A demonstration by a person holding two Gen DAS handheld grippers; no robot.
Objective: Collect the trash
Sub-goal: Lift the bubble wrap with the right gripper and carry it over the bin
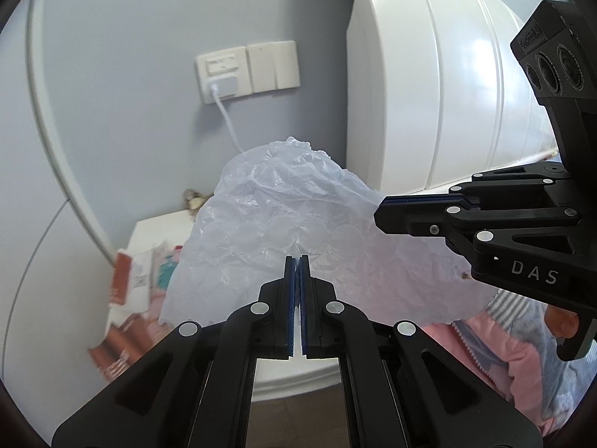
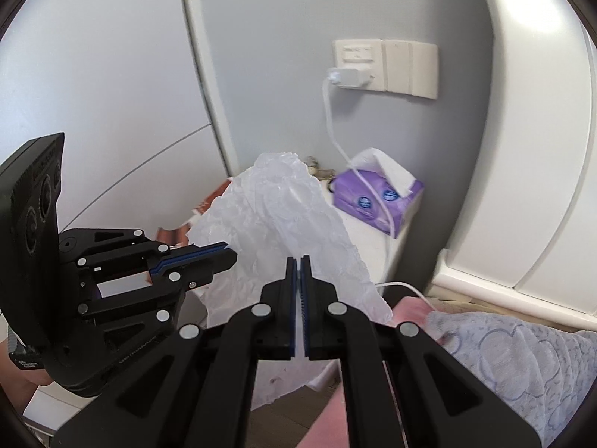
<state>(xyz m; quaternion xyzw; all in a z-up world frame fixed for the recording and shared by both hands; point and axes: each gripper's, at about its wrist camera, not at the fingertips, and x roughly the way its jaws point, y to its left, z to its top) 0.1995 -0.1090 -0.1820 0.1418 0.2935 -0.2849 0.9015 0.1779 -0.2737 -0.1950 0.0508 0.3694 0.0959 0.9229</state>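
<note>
A thin, crinkled, translucent white plastic bag (image 1: pixel 283 224) hangs spread between both grippers above a white bedside table. My left gripper (image 1: pixel 297 261) is shut on the bag's lower edge. My right gripper (image 1: pixel 378 209) comes in from the right and is shut on the bag's right edge. In the right wrist view the bag (image 2: pixel 283 216) rises in front of my right gripper (image 2: pixel 299 261), which pinches it, while my left gripper (image 2: pixel 231 255) clamps its left side.
The white bedside table (image 2: pixel 367 240) carries a purple tissue pack (image 2: pixel 377 198) and a charger cable (image 2: pixel 332 119) from a wall socket (image 2: pixel 354 63). Orange-and-white packets (image 1: pixel 127 276) lie at the table's left. A pink and blue blanket (image 2: pixel 522 351) covers the bed on the right. A white headboard (image 1: pixel 447 74) stands behind.
</note>
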